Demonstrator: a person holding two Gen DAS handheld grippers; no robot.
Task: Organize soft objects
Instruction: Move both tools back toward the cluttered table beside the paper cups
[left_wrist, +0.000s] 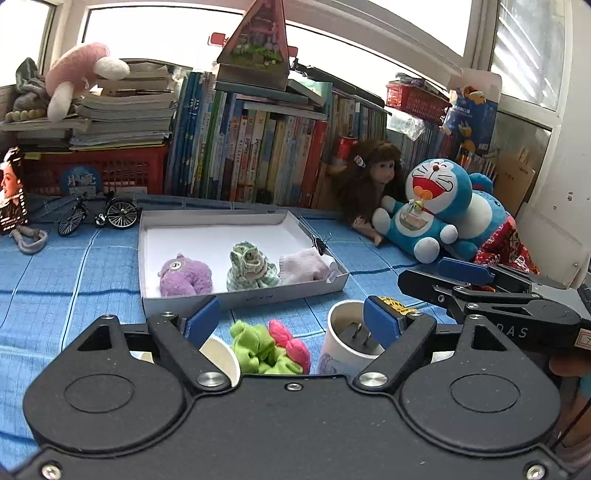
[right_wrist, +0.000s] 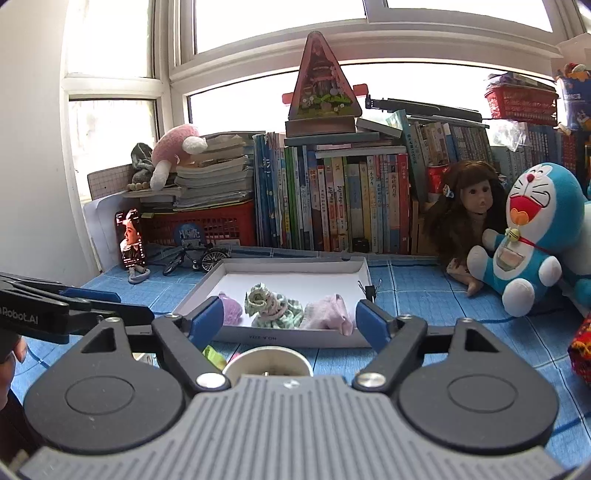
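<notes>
Jaws wide on both, nothing between them. Left gripper (left_wrist: 291, 319) low centre in its view, poised over green-and-pink soft bundle (left_wrist: 271, 347) lying between two cups on blue tabletop (left_wrist: 55, 295), likely next to collect. Right gripper (right_wrist: 290, 317) likewise empty. Beyond, mid-frame, white tray (left_wrist: 243, 218) gathering purple plush (left_wrist: 184, 275), green-checked cloth (left_wrist: 251, 267), pink sock (left_wrist: 304, 266) side by side.
</notes>
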